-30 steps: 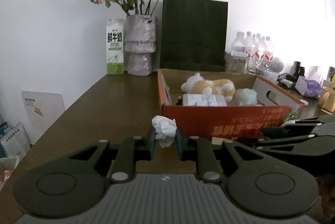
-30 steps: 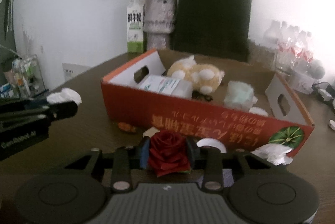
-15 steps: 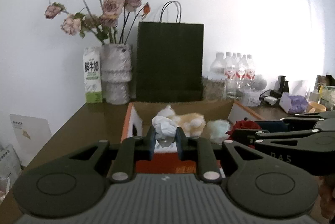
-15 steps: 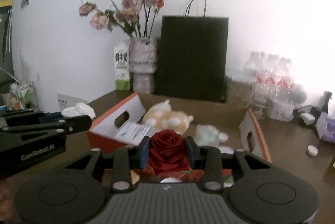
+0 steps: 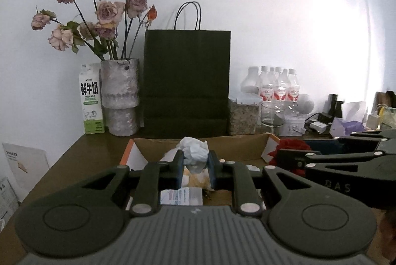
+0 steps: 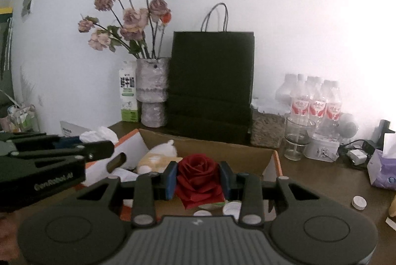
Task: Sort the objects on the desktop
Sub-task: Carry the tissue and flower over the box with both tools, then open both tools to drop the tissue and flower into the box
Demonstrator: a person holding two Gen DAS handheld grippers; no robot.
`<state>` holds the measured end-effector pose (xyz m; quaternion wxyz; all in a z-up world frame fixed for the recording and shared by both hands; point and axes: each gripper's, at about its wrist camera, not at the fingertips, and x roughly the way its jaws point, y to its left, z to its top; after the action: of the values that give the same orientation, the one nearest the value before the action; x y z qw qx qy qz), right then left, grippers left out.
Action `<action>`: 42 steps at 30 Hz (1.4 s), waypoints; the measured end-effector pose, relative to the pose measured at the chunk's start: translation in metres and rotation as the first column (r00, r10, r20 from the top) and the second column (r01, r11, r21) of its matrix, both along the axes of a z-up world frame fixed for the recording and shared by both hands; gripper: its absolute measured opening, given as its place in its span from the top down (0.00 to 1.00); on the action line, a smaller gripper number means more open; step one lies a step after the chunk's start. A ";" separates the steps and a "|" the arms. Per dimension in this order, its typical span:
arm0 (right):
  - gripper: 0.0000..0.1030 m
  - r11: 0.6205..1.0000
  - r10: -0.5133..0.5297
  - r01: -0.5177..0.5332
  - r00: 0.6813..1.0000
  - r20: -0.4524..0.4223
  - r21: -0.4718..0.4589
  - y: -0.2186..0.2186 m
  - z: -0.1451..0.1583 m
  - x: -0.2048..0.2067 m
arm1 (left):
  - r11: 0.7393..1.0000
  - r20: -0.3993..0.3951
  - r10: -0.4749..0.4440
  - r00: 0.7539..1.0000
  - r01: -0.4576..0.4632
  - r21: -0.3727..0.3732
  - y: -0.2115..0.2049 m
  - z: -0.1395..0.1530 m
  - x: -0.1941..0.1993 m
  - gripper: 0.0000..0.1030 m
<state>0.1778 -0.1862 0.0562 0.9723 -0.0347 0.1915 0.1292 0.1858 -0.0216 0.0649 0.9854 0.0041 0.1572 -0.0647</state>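
Right now my left hand-held gripper (image 5: 195,169) is pinching a crumpled white tissue (image 5: 194,153) between its blue pads, held above the open cardboard box (image 5: 235,146). My right hand-held gripper (image 6: 198,179) is clamped on a red rose (image 6: 198,178), also over the box, and I see it from the left camera as a dark arm coming in from the right. Below the two, inside the box, I make out a tan and white plush toy (image 6: 154,158) and a white packet (image 5: 180,195). Behind the box on the table (image 5: 99,146) stand a dark paper bag (image 5: 186,84), a vase of faded pink roses (image 5: 120,96), a milk carton (image 5: 90,99) and a cluster of water bottles (image 5: 277,86).
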 end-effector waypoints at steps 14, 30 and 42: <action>0.66 0.999 -0.043 0.042 0.992 -0.116 -0.013 -0.020 -0.044 0.059 | 0.995 -0.161 -0.098 0.982 0.097 -0.014 -0.030 -0.051 0.062 0.81; 0.59 0.999 -0.045 0.040 0.983 -0.178 -0.034 -0.021 -0.070 0.066 | 0.993 -0.165 -0.085 0.983 0.097 0.069 -0.039 -0.073 0.064 0.57; 0.11 0.998 -0.066 0.068 0.994 -0.090 0.017 -0.040 -0.045 0.045 | 0.996 -0.083 0.023 0.996 -0.016 0.093 -0.032 -0.055 0.046 0.14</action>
<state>0.2229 -0.2266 0.0111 0.9669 -0.0127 0.2346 0.0998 0.2316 -0.0534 0.0102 0.9773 0.0451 0.2012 -0.0479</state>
